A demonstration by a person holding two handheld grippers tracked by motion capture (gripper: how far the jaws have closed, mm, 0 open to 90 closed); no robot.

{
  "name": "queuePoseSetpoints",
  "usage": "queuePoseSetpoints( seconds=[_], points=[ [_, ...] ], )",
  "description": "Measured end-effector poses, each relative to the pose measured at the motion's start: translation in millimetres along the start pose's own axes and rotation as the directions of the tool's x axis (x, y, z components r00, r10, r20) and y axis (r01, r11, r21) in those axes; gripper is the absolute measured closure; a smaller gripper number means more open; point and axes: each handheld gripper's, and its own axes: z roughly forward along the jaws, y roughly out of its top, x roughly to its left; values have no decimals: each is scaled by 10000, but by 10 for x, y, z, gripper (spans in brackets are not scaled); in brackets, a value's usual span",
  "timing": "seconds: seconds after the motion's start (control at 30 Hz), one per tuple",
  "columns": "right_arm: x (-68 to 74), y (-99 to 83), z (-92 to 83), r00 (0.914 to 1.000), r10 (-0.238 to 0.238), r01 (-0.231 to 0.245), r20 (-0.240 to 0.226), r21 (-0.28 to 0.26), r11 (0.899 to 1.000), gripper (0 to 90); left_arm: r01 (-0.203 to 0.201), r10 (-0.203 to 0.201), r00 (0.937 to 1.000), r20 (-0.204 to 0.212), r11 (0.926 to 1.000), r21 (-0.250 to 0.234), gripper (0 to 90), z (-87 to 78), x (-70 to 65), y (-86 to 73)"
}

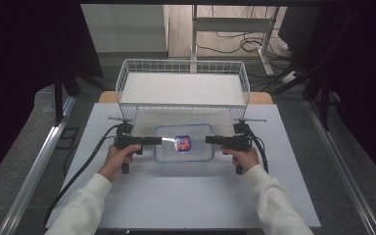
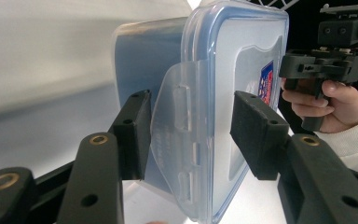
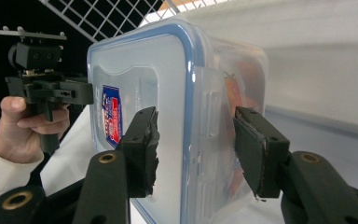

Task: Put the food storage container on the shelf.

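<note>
A clear plastic container point(image 1: 196, 152) with a blue-rimmed lid and a red and blue label lies level between my two grippers. My left gripper point(image 1: 159, 141) is shut on its left end, one pad point(image 2: 135, 135) behind the latch flap and the other on the lid. The right gripper point(image 1: 209, 140) is shut on the right end, its pads point(image 3: 142, 149) on the lid and the underside. The left gripper view looks along the lid point(image 2: 242, 70) to the right gripper point(image 2: 303, 67). Past the container point(image 3: 135, 65), the right gripper view reaches the left gripper point(image 3: 70, 93). Whether the container touches the table I cannot tell.
A white wire basket point(image 1: 182, 61) stands at the far end of the grey table point(image 1: 176, 196), just behind the container. Cables trail from both grippers toward the near table edges. Metal rails run along the floor on both sides.
</note>
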Motion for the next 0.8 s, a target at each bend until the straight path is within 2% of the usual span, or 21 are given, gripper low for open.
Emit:
queuePoseSetpoints(
  seconds=[0.07, 0.17, 0.23, 0.3, 0.43, 0.47, 0.53, 0.57, 0.6, 0.67, 0.73, 0.8],
  points=[
    [-28, 6, 37, 10000, 22, -22, -37, 38, 10000, 520, -83, 83, 10000, -12, 10000, -15, 492, 7, 42, 24],
    [-102, 1, 119, 9999, 138, -139, 36, 70, 9999, 518, 147, -149, 9998, -121, 9998, -137, 491, 50, 130, 55],
    [-122, 4, 135, 9998, 186, -186, 52, 65, 9998, 518, 170, -173, 9998, -102, 9997, -199, 491, 63, 154, 64],
    [-175, 6, 176, 9994, 330, -330, 78, 97, 9994, 515, 406, -410, 9991, -121, 9987, -297, 491, 94, 187, 73],
    [-224, 1, 197, 9983, 581, -581, 12, -1, 9983, 512, 584, -588, 9982, -75, 9971, -481, 491, 124, 218, 76],
    [-224, 0, 201, 9984, 570, -570, 43, -39, 9984, 509, 236, -244, 9996, -146, 9984, -515, 490, 127, 250, 82],
    [-246, -7, 220, 9964, 838, -835, 122, -236, 9962, 505, 528, -549, 9980, -319, 9966, -638, 485, 146, 246, 76],
    [-246, -7, 220, 9964, 838, -835, 122, -236, 9962, 505, 528, -549, 9980, -319, 9966, -638, 483, 146, 246, 76],
    [-254, -9, 226, 9953, 957, -953, 137, -312, 9950, 504, 845, -866, 9959, -268, 9938, -719, 483, 160, 239, 74],
    [-282, -18, 252, 9922, 1231, -1218, 195, -553, 9910, 499, 912, -949, 9946, -419, 9925, -818, 476, 176, 244, 74],
    [-283, -26, 272, 9907, 1300, -1271, 405, -670, 9896, 489, 994, -1045, 9928, -580, 9915, -836, 467, 197, 260, 69],
    [-292, -35, 282, 9879, 1462, -1423, 515, -736, 9871, 482, 1044, -1100, 9923, -562, 9901, -939, 450, 204, 264, 67]
  ],
)
